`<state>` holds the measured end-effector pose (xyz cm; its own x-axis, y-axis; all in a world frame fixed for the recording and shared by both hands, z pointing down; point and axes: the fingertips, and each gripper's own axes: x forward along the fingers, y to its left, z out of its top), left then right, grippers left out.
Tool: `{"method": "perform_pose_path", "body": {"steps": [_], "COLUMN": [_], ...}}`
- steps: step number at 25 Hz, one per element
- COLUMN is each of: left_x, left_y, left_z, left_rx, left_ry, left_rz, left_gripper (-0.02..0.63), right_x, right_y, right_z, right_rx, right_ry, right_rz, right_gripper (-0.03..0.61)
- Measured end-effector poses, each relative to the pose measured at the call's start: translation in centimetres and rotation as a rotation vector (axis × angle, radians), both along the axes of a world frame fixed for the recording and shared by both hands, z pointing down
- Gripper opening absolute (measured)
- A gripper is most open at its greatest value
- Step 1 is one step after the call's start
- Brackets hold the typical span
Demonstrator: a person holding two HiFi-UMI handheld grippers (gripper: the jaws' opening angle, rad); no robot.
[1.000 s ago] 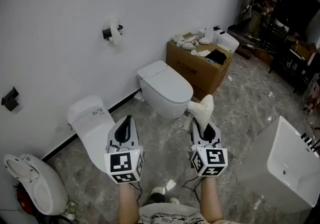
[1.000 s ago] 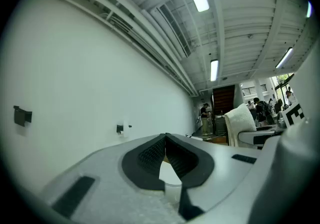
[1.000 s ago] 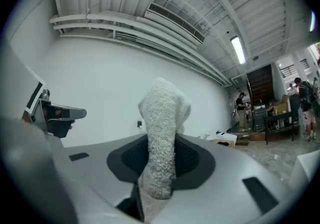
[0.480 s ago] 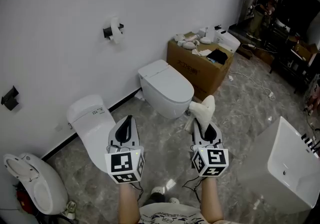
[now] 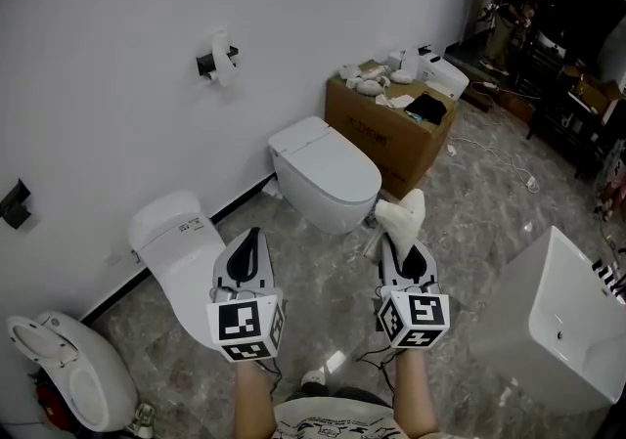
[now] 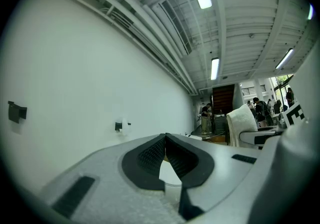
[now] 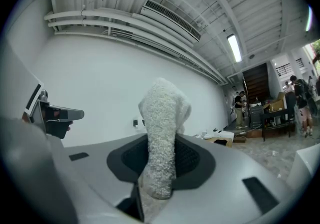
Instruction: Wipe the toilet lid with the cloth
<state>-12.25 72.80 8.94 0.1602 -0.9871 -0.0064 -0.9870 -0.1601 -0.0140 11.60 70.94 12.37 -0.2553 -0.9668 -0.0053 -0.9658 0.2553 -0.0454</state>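
A white toilet with its lid (image 5: 328,165) down stands against the wall ahead, beyond both grippers. My right gripper (image 5: 403,235) is shut on a cream cloth (image 5: 401,216), which sticks up past its jaw tips; the cloth (image 7: 162,133) fills the middle of the right gripper view. My left gripper (image 5: 245,245) is held level beside it, jaws closed with nothing between them (image 6: 165,138). Both grippers hover over the floor, short of the toilet. The right gripper with the cloth (image 6: 242,123) shows at the right edge of the left gripper view.
A second white toilet (image 5: 181,246) sits left of the left gripper, a third fixture (image 5: 64,378) at the lower left. A cardboard box (image 5: 391,129) of items stands right of the middle toilet. A white basin (image 5: 567,329) is at the right. A paper holder (image 5: 217,61) hangs on the wall.
The view has shifted slightly; both grippers sit a little lower and closer to the middle toilet. The cloth stays clamped in the right gripper.
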Motion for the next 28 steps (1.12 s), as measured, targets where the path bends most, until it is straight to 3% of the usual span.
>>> {"method": "perform_pose_path", "body": {"steps": [15,28], "left_x": [-0.1,0.4], "left_y": [-6.8,-22.6], "left_z": [2.3,2.5], "left_rx": [-0.053,-0.049], "left_ry": [0.002,-0.019], "left_rz": [0.019,-0.048], "left_gripper": [0.009,0.009], "right_x": [-1.2,0.2], "right_y": [-6.6,-24.1], "right_z": [2.2,2.8], "right_rx": [-0.047,-0.053], "right_ry": [0.001,-0.018], "right_rz": [-0.006,-0.051], "right_gripper": [0.107,0.107]}}
